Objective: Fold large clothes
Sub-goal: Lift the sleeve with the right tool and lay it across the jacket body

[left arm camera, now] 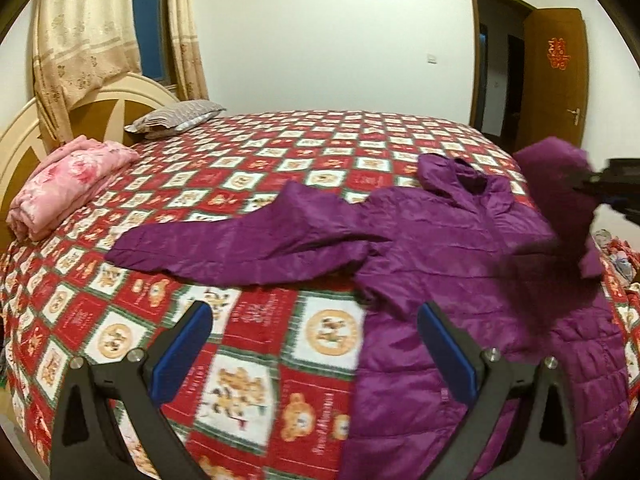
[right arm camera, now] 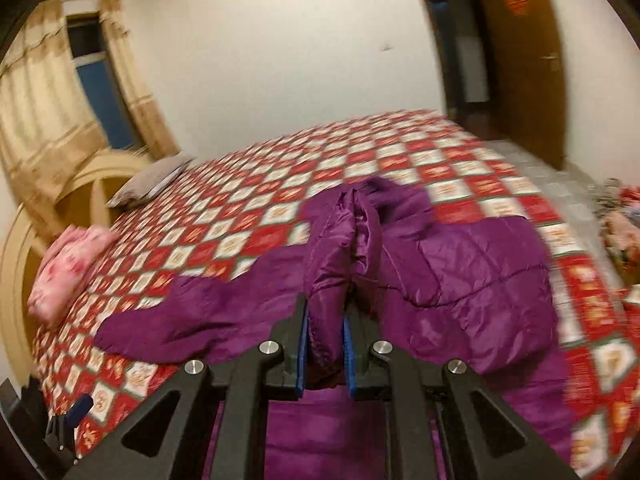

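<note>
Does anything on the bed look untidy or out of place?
Only the purple jacket: it lies half spread, one sleeve stretched out, the other side lifted by the right tool. The pink blanket is folded neatly.

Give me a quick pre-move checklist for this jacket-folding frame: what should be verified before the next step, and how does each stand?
1. Right gripper clamped on a sleeve of the purple jacket: ok.
2. Left gripper open and empty: ok.
3. Other sleeve spread flat on the bedspread: ok.
4. Jacket body flat on the bed: cannot tell, blurred.
5. Pink folded blanket apart from the jacket: ok.
</note>
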{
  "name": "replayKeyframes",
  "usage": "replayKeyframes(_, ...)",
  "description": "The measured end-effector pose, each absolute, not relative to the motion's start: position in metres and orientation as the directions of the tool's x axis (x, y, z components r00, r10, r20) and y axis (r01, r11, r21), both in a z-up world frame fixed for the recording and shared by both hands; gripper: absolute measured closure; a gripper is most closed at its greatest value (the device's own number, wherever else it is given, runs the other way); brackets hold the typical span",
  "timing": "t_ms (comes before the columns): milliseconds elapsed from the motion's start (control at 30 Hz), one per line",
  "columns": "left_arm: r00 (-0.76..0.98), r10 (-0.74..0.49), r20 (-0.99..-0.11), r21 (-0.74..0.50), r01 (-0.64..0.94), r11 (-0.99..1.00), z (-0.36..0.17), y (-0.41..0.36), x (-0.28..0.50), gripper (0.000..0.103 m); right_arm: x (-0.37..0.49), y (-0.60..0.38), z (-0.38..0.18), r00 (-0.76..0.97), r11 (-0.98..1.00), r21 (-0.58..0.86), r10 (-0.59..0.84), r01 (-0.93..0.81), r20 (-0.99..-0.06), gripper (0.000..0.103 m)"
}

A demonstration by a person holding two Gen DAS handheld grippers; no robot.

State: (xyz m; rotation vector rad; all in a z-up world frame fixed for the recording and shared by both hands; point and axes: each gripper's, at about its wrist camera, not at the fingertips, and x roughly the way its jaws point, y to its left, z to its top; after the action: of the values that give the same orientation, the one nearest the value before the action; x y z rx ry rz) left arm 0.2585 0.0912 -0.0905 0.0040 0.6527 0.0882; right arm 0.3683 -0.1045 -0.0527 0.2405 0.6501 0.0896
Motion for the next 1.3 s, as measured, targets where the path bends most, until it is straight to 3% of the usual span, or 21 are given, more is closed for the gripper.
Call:
replayKeyframes(300,0.761,0.125,-0.637,0.031,-0.137,0.99,-0.11,0.127,0.274,0.0,0.423,-0.026,-0.13,0.713,0.959,0.274,0.237,-0.065,-0.66,0.089)
replayKeyframes(400,0.75,0.133,-0.648,0.031,-0.148,0.989,-0.115,0.131,0.279,0.0,0.437,-0.018,-0.149,0.71,0.947,0.311,0.271,-0.076,-0.65,0.084)
replayKeyframes(467,0.746,0.132,-0.653,0.03,-0.148,0.989,-0.117,0.13,0.282,0.0,0.445,-0.015,-0.157,0.665,0.917,0.381,0.355,-0.114,-0.656,0.076)
replayKeyframes(567,0.746,0.119,-0.655,0.029,-0.133,0.991,-0.116,0.124,0.286,0.0,0.454,-0.023,-0.162,0.554,0.791,0.589,0.568,-0.164,-0.609,0.072)
replayKeyframes(700,0.752,0.103,-0.651,0.038,-0.103,0.994,-0.11,0.109,0.296,0.0,0.449,-0.041,-0.143,0.542,0.71,0.67,0.658,-0.217,-0.522,0.058)
replayKeyframes(767,0.761,0.081,-0.644,0.039,-0.073,0.997,-0.104,0.098,0.302,0.0,0.442,-0.059,-0.13,0.555,0.715,0.66,0.654,-0.231,-0.514,0.057)
replayKeyframes(833,0.774,0.064,-0.63,0.054,-0.039,0.998,-0.096,0.082,0.312,0.0,0.432,-0.084,-0.114,0.619,0.798,0.559,0.561,-0.226,-0.55,0.057)
replayKeyframes(933,0.79,0.084,-0.608,0.098,-0.031,0.995,-0.091,0.056,0.333,0.0,0.418,-0.119,-0.1,0.735,0.98,0.179,0.184,-0.087,-0.652,0.059)
replayKeyframes(967,0.795,0.096,-0.599,0.114,-0.034,0.993,-0.09,0.049,0.34,0.0,0.418,-0.131,-0.102,0.743,0.997,0.074,0.073,-0.032,-0.665,0.064)
replayKeyframes(1000,0.8,0.116,-0.588,0.14,-0.04,0.989,-0.092,0.038,0.351,0.0,0.419,-0.139,-0.106,0.743,1.0,0.012,0.004,0.006,-0.67,0.076)
replayKeyframes(1067,0.795,0.153,-0.587,0.183,-0.054,0.982,-0.098,0.021,0.369,0.0,0.422,-0.16,-0.117,0.729,0.987,-0.122,-0.163,0.109,-0.665,0.077)
replayKeyframes(1200,0.746,0.16,-0.646,0.17,-0.064,0.983,-0.12,0.003,0.402,0.0,0.435,-0.203,-0.144,0.681,0.964,-0.15,-0.262,0.22,-0.684,0.078)
replayKeyframes(1300,0.694,0.193,-0.693,0.183,-0.088,0.979,-0.144,-0.006,0.419,0.012,0.439,-0.228,-0.166,0.636,0.956,-0.117,-0.267,0.268,-0.724,0.078)
